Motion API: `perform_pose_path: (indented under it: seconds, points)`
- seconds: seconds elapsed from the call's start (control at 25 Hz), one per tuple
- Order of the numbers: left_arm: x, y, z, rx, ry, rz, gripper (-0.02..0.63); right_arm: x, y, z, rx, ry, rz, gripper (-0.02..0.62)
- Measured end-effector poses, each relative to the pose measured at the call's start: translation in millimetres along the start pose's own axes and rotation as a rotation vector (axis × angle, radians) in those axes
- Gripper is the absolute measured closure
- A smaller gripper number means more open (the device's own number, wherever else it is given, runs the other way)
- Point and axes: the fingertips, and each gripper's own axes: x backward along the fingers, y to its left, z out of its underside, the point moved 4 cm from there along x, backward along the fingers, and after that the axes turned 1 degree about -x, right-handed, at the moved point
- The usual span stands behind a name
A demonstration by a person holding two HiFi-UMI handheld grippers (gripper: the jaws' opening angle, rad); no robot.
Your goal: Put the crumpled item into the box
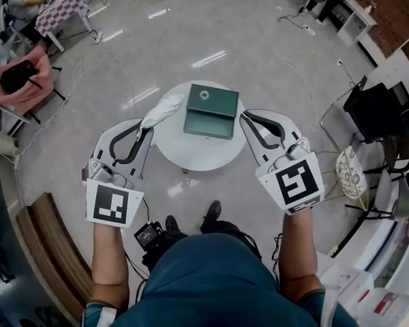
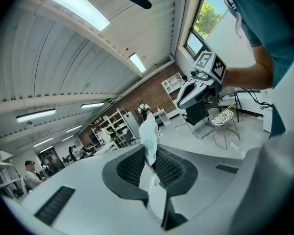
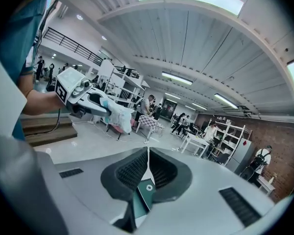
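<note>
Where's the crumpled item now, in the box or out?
Out: the left gripper holds the crumpled item beside the green box.

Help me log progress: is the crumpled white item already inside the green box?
No, the crumpled white item is pinched in the left hand-held gripper, beside the green box, not in it.

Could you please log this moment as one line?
left gripper: shut on crumpled item | right gripper: shut, empty | green box: on table | status: not yet boxed

Beside dark green box (image 1: 211, 109) (round mark on top), crumpled white item (image 1: 163, 108) in left gripper (image 1: 145, 127)
</note>
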Motion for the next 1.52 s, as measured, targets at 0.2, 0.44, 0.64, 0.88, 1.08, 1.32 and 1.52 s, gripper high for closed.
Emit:
perform_pose_path:
  seconds: [0.2, 0.44, 0.64, 0.88, 1.08, 1.32, 1.52]
  points:
    - [-25.5, -3.7, 1.6, 0.012, 0.039, -0.030, 0.548, -14.8, -26.1, 16.8, -0.014, -0.002, -0.041, 0.555]
    - [-63.7, -6.6, 10.7, 0.040, 0.057, -0.010, 0.548, -28.8, -52.6, 39.3, -0.005, 0.015, -0.055, 0.555]
    - [-106.5, 7.3, 27.5, 0.054, 0.034, 0.043, 0.548, -48.4, -72.5, 55.0, -0.031, 0.069, -0.019, 0.555]
    - [-169.3, 12.8, 37.2, 0.063, -0.001, 0.123, 0.548, -61.0, -102.6, 82.4, -0.060, 0.133, 0.028, 0.555]
    - [-210.9, 10.9, 55.6, 0.080, -0.011, 0.180, 0.548, -73.3, -120.2, 109.3, -0.099, 0.177, 0.067, 0.555]
    - [-257.5, 11.4, 98.4, 0.109, 0.006, 0.233, 0.548, -105.9, -129.8, 146.3, -0.138, 0.233, 0.079, 0.555]
    - [-284.2, 6.0, 136.4, 0.135, 0.030, 0.274, 0.548, -129.7, -127.1, 175.8, -0.169, 0.282, 0.076, 0.555]
